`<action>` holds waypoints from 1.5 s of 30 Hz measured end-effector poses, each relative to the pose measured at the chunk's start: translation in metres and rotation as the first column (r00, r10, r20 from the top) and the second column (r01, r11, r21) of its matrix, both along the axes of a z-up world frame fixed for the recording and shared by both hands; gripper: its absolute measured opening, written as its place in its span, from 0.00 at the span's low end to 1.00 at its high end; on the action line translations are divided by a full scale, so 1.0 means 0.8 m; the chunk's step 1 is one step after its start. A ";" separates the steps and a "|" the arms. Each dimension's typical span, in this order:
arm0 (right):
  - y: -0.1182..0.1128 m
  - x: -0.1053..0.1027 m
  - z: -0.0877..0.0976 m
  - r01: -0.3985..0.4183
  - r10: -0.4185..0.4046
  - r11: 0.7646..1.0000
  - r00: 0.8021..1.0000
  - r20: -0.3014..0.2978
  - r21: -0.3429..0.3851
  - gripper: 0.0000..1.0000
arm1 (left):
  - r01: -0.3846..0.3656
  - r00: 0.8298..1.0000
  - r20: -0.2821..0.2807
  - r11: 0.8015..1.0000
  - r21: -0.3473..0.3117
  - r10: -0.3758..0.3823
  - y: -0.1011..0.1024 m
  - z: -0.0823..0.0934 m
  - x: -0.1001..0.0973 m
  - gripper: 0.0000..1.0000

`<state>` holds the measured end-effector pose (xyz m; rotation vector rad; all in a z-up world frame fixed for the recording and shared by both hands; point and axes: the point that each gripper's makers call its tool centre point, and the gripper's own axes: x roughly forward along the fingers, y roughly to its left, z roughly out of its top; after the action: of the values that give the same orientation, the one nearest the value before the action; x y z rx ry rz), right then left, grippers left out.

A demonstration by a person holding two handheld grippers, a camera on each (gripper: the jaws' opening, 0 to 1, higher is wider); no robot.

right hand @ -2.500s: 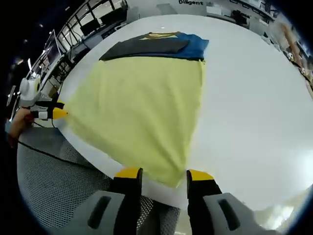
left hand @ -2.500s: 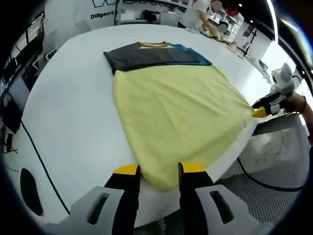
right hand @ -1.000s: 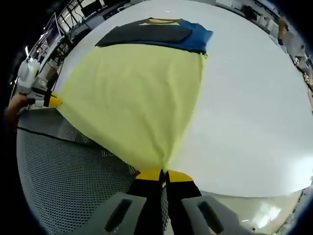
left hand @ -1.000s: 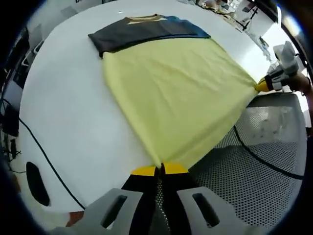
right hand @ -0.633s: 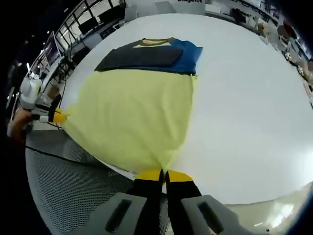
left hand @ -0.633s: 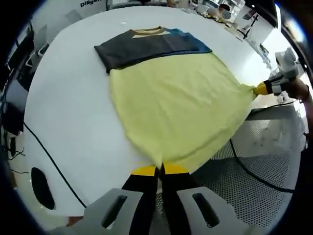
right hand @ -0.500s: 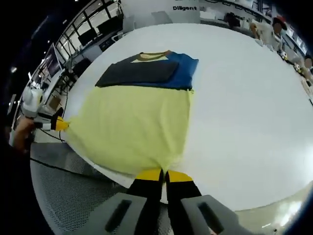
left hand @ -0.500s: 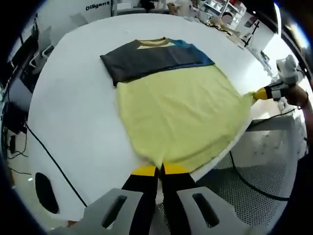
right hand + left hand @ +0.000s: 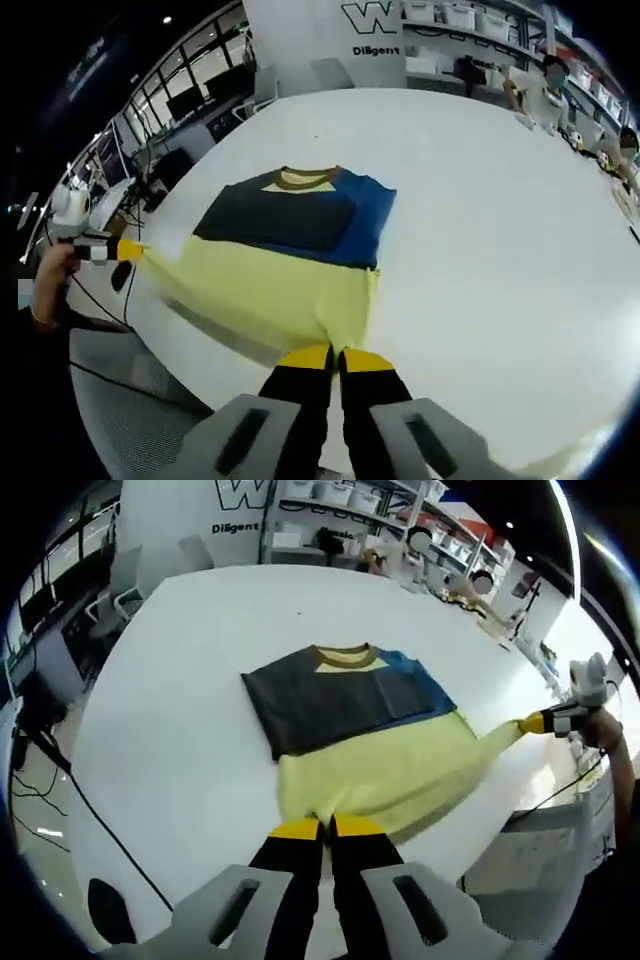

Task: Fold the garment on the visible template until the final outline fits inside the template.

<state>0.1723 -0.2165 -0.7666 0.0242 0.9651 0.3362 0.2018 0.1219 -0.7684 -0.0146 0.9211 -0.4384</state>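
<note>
table [image 9: 180,680]: big white round one, and the shirt sits out in the middle of it, with a black cable [image 9: 90,810] trailing over the near edge.

shirt [image 9: 370,770]: yellow body toward us, dark grey and blue top with a tan collar on the far side. The sleeves look already folded in, so the top reads as a neat block. We can't make out a separate template outline, so no call on fit yet.

yellow hem [image 9: 290,300]: lifted off the table and pulled taut between our two claws, one bottom corner each. Our guess is it's held stretched like this so it stays flat and wrinkle-free when we carry it over the dark top for the bottom-up fold.

left claw [image 9: 327,827]: clenched on the hem's left corner, cloth running straight out from the yellow tips toward the collar. It also shows at the left edge of the right gripper view [image 9: 120,250], with a hand [image 9: 50,275] behind it.

right claw [image 9: 335,356]: pinched tight on the other hem corner, same deal. It shows at the right of the left gripper view [image 9: 535,723], cloth stretched to a point at its tip.
</note>
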 end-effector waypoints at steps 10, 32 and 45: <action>0.000 0.049 0.022 -0.015 0.017 1.000 0.997 0.071 -0.022 0.00 | 0.010 0.997 0.072 1.000 0.017 -0.011 -0.004 0.020 0.049 0.02; -0.001 0.180 0.034 0.051 -0.050 0.999 0.984 0.173 0.000 0.00 | -0.061 0.981 0.186 0.998 0.031 0.054 -0.003 0.023 0.175 0.02; -0.007 0.251 -0.004 0.082 -0.082 0.997 0.986 0.144 0.008 0.00 | -0.086 0.983 0.161 0.996 0.017 0.083 -0.004 -0.014 0.240 0.02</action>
<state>0.3732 -0.2222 -0.7699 0.0408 0.8181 0.2589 0.3935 0.1184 -0.7795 0.0035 0.7641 -0.3442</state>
